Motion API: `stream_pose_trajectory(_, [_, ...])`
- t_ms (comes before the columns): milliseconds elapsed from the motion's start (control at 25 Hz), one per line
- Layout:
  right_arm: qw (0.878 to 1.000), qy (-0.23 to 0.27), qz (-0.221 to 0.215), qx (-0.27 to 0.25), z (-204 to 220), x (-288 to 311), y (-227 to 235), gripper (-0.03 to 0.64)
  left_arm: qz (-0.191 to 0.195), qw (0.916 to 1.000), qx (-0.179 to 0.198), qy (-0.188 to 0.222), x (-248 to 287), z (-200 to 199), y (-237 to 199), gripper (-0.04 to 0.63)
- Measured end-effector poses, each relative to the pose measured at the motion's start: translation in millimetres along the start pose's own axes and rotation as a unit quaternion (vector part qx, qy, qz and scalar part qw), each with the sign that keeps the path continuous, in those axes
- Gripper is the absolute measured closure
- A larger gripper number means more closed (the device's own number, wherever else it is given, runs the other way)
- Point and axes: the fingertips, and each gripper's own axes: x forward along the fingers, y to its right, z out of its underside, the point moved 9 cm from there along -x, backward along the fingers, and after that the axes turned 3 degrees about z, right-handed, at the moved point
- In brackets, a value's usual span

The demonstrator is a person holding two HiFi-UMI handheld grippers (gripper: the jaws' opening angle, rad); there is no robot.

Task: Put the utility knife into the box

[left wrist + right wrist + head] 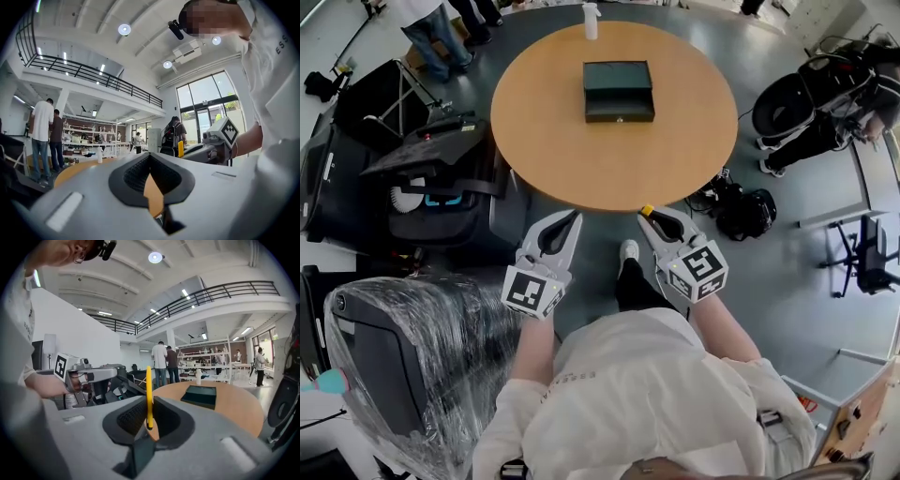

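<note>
- Just off the near edge of the table (544, 141), the utility knife (149, 385) is held edge-on in the right gripper (151, 411). The fingers are pinched on its thin yellow body.
- Beside it, also short of the table's near edge, the left gripper (150, 164) is seen with its fingers pressed together and nothing between them.
- On the table, towards its far side, the box (619, 91) is found, dark and low. A white bottle (592, 19) stands at the table's far edge.
- The knife is judged light and stiff, with a smooth casing that could slip or pivot in a narrow pinch.
- A hold across the flat sides, near the middle of its length, is thought the steadiest. The blade end is best kept clear of the fingers.
- Most of the knife's length is hidden inside the fingers. From the head view only a small yellow tip is seen, so it cannot be told whether the blade is drawn out.
- It cannot be made out with certainty whether the box stands open, or how deep its opening is.
- The lower part of the knife is lost in the dark recess of the right gripper.
</note>
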Motion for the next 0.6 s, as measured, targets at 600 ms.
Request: stream_pose_trajectory(600, [1.0, -0.023, -0.005, 0.006, -31, 120, 193, 0.583, -0.032, 0.9993, -0.016, 0.012, 168, 4, -115, 0.578])
